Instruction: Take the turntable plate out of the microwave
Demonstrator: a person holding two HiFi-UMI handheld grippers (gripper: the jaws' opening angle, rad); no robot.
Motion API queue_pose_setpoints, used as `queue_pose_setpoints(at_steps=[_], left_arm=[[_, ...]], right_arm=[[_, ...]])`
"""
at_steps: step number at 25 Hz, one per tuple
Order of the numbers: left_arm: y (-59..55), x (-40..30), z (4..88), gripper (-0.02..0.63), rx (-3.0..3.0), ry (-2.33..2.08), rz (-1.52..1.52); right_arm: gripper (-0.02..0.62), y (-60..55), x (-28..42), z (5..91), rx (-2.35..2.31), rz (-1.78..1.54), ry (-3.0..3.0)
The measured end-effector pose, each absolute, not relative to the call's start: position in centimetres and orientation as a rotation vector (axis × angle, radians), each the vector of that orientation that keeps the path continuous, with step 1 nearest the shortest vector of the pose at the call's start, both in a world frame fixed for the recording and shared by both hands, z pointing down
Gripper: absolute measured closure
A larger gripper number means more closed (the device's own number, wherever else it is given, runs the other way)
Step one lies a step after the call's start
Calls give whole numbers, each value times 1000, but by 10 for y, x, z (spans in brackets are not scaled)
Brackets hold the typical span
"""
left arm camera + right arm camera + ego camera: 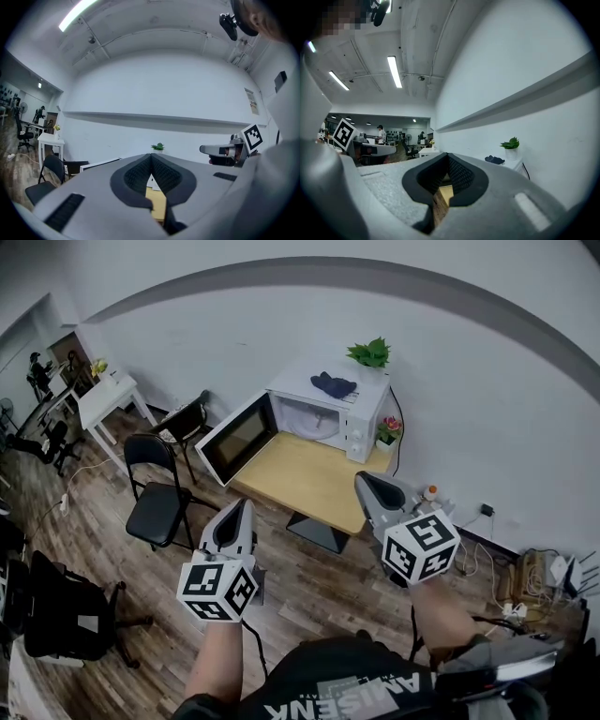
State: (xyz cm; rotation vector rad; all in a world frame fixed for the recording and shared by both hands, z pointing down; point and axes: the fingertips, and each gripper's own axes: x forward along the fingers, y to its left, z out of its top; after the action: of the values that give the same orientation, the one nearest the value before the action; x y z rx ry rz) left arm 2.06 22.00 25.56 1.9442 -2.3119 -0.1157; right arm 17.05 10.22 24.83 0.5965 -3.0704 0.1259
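At the far wall, the white microwave [362, 414] stands on the wooden worktop [309, 480], door [234, 439] swung fully open to the left. The cavity is lit and pale. The turntable plate [312, 430] shows only as a faint light disc on the cavity floor; from the head view I cannot make out more of it.

On top of the microwave: a potted green plant [370, 353] at the back right, a dark crumpled cloth [333, 384] just beside it. A small flower pot [386, 431] sits on the worktop against the microwave's right side.

My left gripper [246, 506] is held level over the wood floor [309, 589], well short of the worktop's front edge. Its fingers [137, 176] are pressed together, nothing between them.

My right gripper [362, 480] is also level, at the worktop's right front corner and well apart from the microwave. Its fingers [462, 175] are likewise closed tip to tip, holding nothing.

A black folding chair [157, 489] stands left of the open door.
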Motion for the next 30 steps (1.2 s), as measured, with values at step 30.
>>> queue_pose_setpoints(at_steps=[30], left_arm=[[89,-107,276,604,1979,-2288,-82]], right_arm=[[591,-42,31,271,562,192,-3090]])
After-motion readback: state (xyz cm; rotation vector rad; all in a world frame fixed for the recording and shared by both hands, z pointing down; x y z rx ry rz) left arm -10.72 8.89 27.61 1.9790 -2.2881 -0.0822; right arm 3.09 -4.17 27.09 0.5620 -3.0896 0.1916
